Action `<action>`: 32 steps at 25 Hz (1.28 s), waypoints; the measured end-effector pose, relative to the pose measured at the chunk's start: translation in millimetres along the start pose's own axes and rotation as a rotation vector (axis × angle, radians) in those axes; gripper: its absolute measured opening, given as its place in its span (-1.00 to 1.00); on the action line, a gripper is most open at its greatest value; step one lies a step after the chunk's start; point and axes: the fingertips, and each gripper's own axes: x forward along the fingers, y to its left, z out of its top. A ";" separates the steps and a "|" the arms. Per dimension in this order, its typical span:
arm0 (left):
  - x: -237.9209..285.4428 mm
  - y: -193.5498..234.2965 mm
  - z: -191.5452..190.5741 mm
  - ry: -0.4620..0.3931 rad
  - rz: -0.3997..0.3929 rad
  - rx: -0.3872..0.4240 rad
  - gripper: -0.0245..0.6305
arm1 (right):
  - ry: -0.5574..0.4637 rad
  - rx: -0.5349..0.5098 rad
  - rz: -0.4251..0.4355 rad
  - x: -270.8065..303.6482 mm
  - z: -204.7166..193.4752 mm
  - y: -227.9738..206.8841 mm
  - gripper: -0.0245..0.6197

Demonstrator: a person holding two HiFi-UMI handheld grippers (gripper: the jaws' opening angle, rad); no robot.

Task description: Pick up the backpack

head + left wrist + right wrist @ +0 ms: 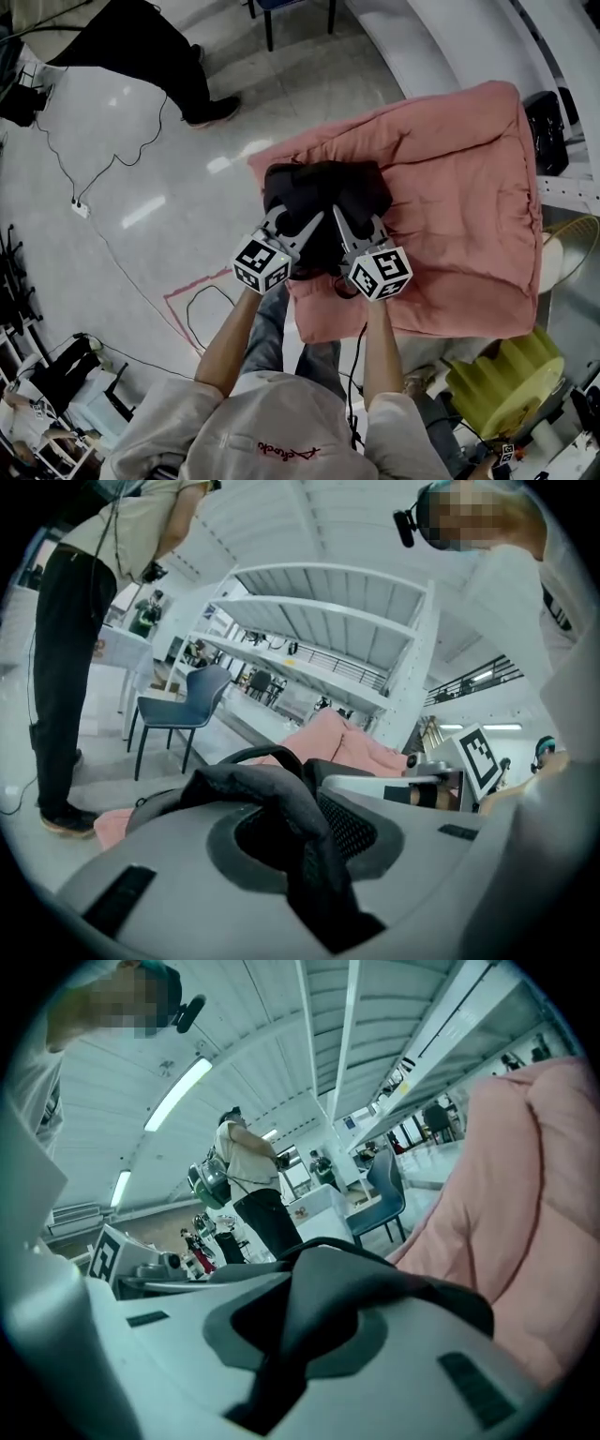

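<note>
A black backpack [323, 192] lies on the near left part of a pink quilt [469, 187]. My left gripper [281, 223] reaches into its left side and my right gripper [361, 223] into its right side, close together. In the left gripper view, a black padded strap [305, 850] runs through the jaws of the left gripper [281, 832], which are pressed on it. In the right gripper view, a fold of black fabric [328, 1307] is pinched in the right gripper [309, 1330], with the pink quilt [534, 1232] beside it. The backpack's underside is hidden.
A person in dark trousers [159, 56] stands on the glossy floor at the far left, with a cable [94, 187] trailing nearby. A blue chair [178, 714] stands beyond the quilt. A yellow-green ribbed object [506, 375] sits near right, and a black item [546, 127] lies past the quilt's right edge.
</note>
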 end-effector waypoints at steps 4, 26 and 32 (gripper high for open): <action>-0.9 -4.2 5.8 -0.021 0.037 0.036 -0.70 | -0.002 -0.037 -0.030 -4.9 3.4 2.7 -0.74; -85.5 -84.8 50.7 -0.163 0.045 -0.122 -0.75 | -0.063 0.072 -0.001 -97.0 46.7 74.3 -0.75; -104.6 -108.1 82.2 -0.181 0.048 -0.090 -0.75 | -0.089 0.060 0.001 -122.6 76.3 101.2 -0.75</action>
